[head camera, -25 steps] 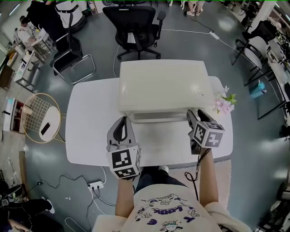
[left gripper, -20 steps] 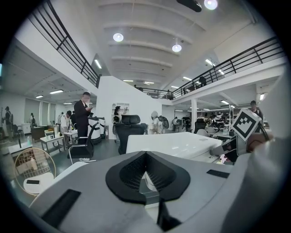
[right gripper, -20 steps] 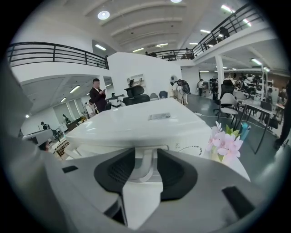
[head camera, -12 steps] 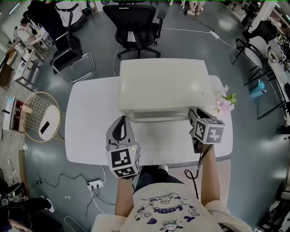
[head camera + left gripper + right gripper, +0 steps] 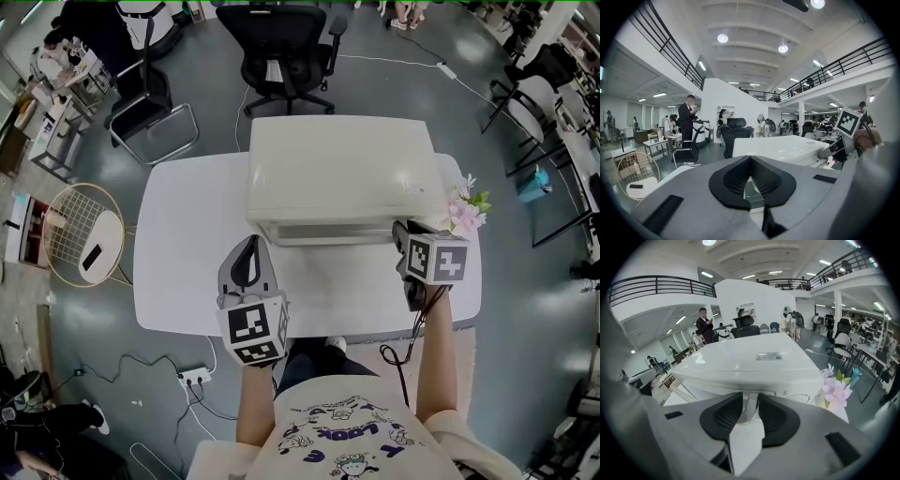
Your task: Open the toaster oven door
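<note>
A cream toaster oven [image 5: 337,169] stands at the back of the white table [image 5: 187,244], its door closed. The handle bar [image 5: 328,234] runs along the door's front top edge. My right gripper [image 5: 401,230] is at the bar's right end. In the right gripper view the white handle [image 5: 749,406] lies between the black pads [image 5: 724,418], which touch it on both sides; the jaws have just been closing on it. My left gripper [image 5: 251,242] hovers over the table before the oven's left part, fingertips together, holding nothing.
Pink artificial flowers [image 5: 464,211] stand at the oven's right corner, close to my right gripper. A black office chair [image 5: 281,47] is behind the table. A round wire-frame side table [image 5: 84,239] stands on the floor at left. People stand far off.
My right gripper has tipped forward and edged up to the oven's front edge, and its jaws have narrowed round the handle. The left gripper and the oven have not moved.
</note>
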{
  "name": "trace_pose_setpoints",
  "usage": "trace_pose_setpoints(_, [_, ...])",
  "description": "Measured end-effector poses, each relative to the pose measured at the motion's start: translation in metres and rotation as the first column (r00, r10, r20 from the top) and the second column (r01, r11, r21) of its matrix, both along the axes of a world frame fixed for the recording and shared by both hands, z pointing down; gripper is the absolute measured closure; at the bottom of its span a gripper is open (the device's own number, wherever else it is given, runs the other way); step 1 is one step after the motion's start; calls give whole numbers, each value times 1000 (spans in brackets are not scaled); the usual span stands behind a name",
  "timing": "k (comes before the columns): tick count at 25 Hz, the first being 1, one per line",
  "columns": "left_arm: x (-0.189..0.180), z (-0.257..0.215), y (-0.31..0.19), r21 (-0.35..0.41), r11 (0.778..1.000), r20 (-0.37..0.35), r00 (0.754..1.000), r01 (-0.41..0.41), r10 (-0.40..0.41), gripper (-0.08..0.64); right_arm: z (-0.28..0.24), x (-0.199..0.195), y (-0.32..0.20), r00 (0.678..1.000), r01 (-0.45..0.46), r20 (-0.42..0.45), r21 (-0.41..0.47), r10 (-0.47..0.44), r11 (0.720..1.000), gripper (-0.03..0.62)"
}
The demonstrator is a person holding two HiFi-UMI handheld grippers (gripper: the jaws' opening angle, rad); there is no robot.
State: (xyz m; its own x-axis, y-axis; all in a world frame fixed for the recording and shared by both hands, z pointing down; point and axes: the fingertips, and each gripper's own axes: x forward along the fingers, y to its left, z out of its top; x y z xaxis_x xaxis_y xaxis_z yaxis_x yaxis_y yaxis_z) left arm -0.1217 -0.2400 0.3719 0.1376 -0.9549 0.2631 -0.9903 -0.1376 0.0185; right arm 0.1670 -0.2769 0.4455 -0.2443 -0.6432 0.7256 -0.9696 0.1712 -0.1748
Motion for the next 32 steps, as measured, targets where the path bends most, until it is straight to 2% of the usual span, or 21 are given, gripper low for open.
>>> trace_pose_setpoints(14, [11,6,10,-10,1000,-10,1000,-23,23,555,6,-4,7,998,23,54,-59,-20,998,491])
trace_pose_setpoints(25, [17,7,20,-9,1000,-10,1000,-18,18,555,9,0,15,1000,26,-4,-41,-26,999,491])
trace_pose_setpoints(32, [17,7,36,-8,1000,-11,1000,-5,5,555,12,-2,32,999,36,1,-44,-36,998,491])
